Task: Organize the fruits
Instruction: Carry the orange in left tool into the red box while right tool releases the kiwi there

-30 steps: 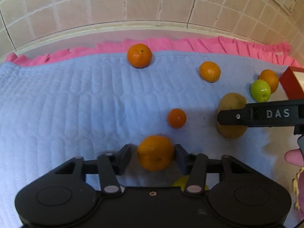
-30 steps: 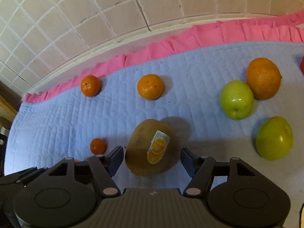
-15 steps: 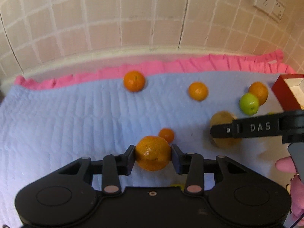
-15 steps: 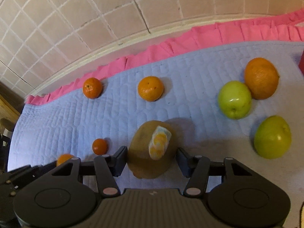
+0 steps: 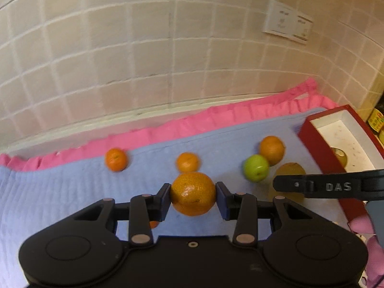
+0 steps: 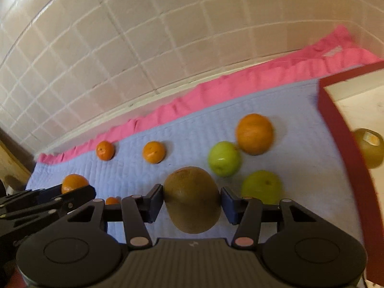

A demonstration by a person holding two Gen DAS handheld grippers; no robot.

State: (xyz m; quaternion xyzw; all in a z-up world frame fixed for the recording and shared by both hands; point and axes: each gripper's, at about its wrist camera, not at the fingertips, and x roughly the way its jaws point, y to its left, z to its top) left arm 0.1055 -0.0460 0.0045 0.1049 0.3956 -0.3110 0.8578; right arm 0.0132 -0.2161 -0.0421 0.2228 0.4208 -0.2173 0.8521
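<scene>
1. Orange (image 5: 193, 194): pinched between the jaws of the left gripper (image 5: 193, 198) and held clear of the blue quilted cloth (image 5: 60, 192). One second ago it rested on the cloth between spread jaws; the jaws have since closed and the fruit has been raised.
2. Brown fruit (image 6: 192, 199): clamped between the jaws of the right gripper (image 6: 192, 202), also off the cloth. One second ago it lay on the cloth with its sticker facing up; the sticker is now out of sight.
3. Both views have tilted upward since then, showing more tiled wall (image 5: 120, 60).
4. Remaining loose fruit on the cloth: three oranges (image 6: 105, 150) (image 6: 154, 152) (image 6: 254, 134), one green apple (image 6: 224, 159), one yellow-green fruit (image 6: 261, 187) partly behind the right gripper's finger, and a small orange (image 6: 111, 201) mostly hidden by the gripper frame.
5. Motion blur softens fruit outlines in both views.
6. Red box (image 6: 336, 129): cut off at the frame edge; white interior. It holds one brown fruit with a sticker (image 6: 369, 147), partly cropped.
</scene>
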